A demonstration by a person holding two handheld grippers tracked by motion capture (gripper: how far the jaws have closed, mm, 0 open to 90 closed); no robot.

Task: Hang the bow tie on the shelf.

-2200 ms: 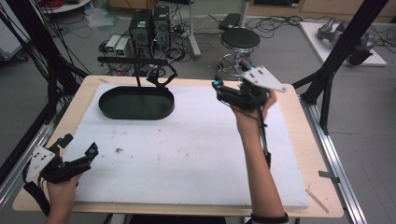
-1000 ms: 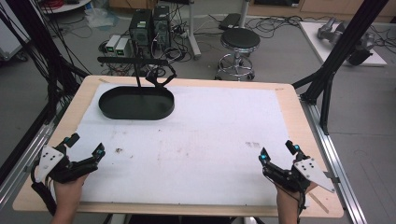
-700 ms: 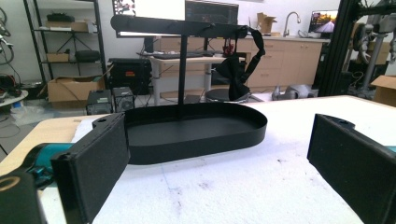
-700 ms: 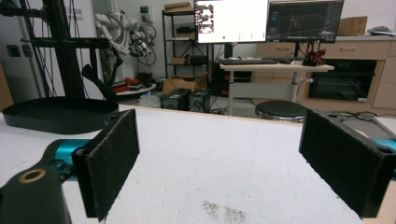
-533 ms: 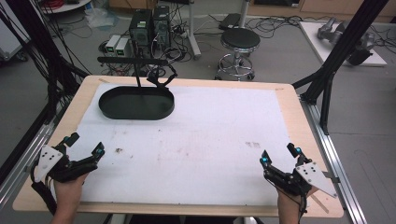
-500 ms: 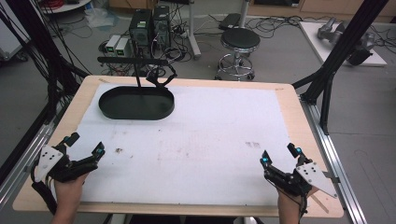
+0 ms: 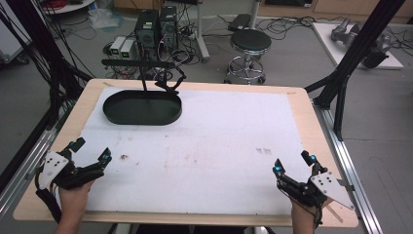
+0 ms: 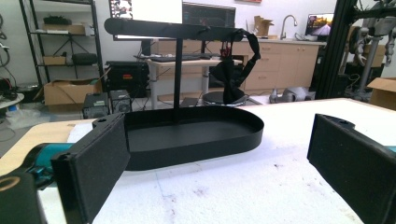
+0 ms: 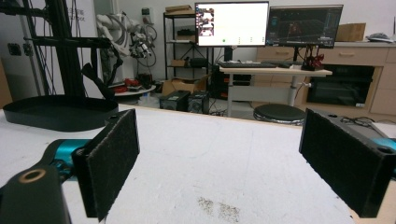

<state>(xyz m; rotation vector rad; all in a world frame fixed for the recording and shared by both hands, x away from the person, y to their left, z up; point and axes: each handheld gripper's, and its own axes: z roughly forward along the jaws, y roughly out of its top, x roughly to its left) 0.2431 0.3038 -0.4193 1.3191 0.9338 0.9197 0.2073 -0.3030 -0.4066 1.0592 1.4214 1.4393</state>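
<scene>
A black oval tray (image 7: 142, 107) (image 8: 196, 135) (image 9: 58, 113) stands at the far left of the white table cover (image 7: 204, 146), with a thin post and a horizontal bar (image 7: 138, 63) (image 8: 173, 29) rising from it. A black strap (image 7: 170, 84) (image 8: 238, 65) hangs from the bar's right end. My left gripper (image 7: 91, 152) (image 8: 219, 158) rests open at the near left corner, nothing between its jaws, pointing toward the tray. My right gripper (image 7: 293, 163) (image 9: 219, 163) sits open at the near right corner, also holding nothing.
Small dark stains (image 7: 264, 151) (image 9: 219, 207) mark the cover ahead of the right gripper, and another spot (image 7: 123, 157) lies near the left one. A black frame leg (image 7: 341, 83) stands at the far right edge. A stool (image 7: 249, 46) and computer boxes (image 7: 156, 27) stand beyond the table.
The right hand came back from the far right of the table to the near right corner. Over the last second both grippers have stayed put and open.
</scene>
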